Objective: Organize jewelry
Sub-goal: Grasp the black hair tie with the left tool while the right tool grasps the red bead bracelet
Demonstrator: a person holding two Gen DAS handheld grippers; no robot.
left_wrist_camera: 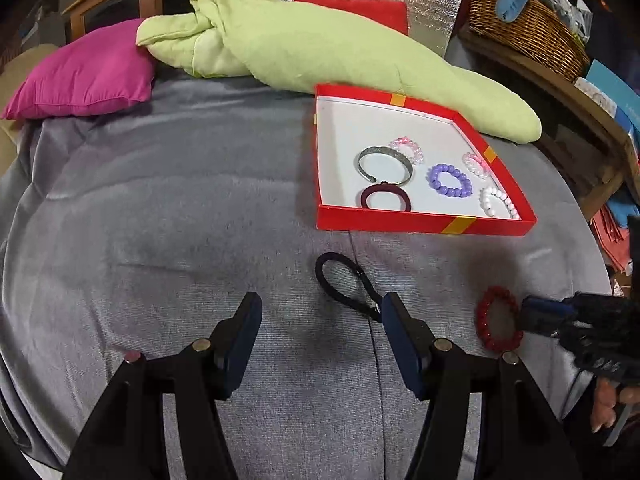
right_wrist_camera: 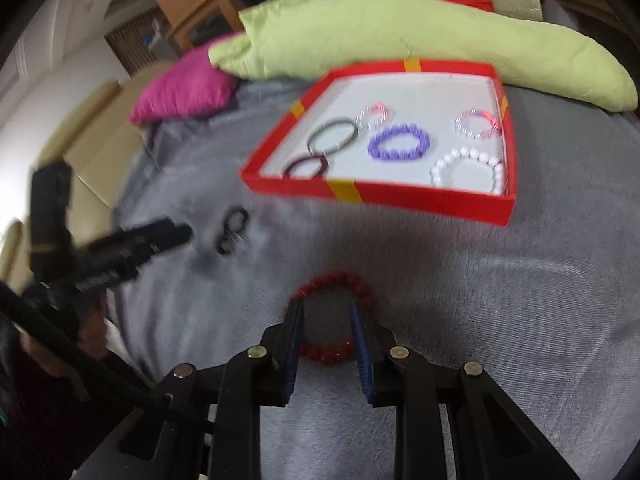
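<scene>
Six pieces already in red cardboard box (left_wrist_camera: pixel 420 226). Left outside on grey bed cover (left_wrist_camera: pixel 200 240): black elastic hair tie (left_wrist_camera: pixel 344 284), red beaded bracelet (right_wrist_camera: pixel 340 312). Left gripper (left_wrist_camera: pixel 320 320) open beside tie; right gripper (right_wrist_camera: pixel 326 316) narrowly open over bracelet, not gripping.

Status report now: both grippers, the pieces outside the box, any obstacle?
Left gripper open beside black hair tie. Right gripper over red bead bracelet, grip unclear. Nothing blocks red box.

Soft indoor light is falling evenly over the grey bedspread (left_wrist_camera: pixel 200 200), leaving faint shadows near the red box (left_wrist_camera: pixel 424 226). The left wrist view is staying sharp; the right wrist view is smearing with motion blur, worst on the beaded bracelets. Fisheye distortion is bending both pictures, with corners darkening. A white wall (right_wrist_camera: pixel 60 40) is glaring brightly.
</scene>
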